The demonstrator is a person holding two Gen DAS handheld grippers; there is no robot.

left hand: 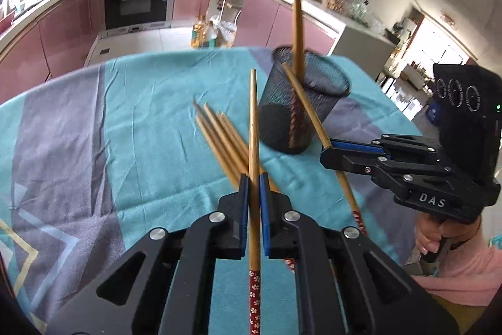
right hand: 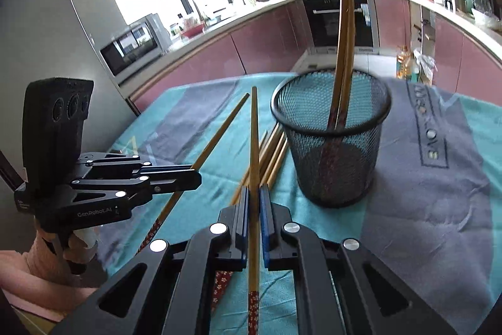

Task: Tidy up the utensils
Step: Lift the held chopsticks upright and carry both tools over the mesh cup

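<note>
A chopstick (left hand: 253,127) is clamped between the closed jaws of the left gripper (left hand: 254,178), gripped partway along the bare wood with the patterned red end trailing back under the camera and the tip aimed forward and clear of the cloth (left hand: 141,102); it is judged to be held this way so that the tip can be swung over the cup (left hand: 301,102) and dropped in; just beyond the left gripper a loose pile (left hand: 219,140) of chopsticks is left lying on the cloth, fanned beside the cup, presumably waiting their turn; further right the mesh cup is stood upright near the table's far edge, within reach of both hands, and chopsticks are already stood in it, leaning against the rim with red ends down; two are made out in the right wrist view; at the right, a second chopstick (right hand: 254,146) is pinched in the shut right gripper (right hand: 254,187), likewise held along the bare wood with its tip pointing forward just left of the cup, so both are judged ready for placing.
</note>
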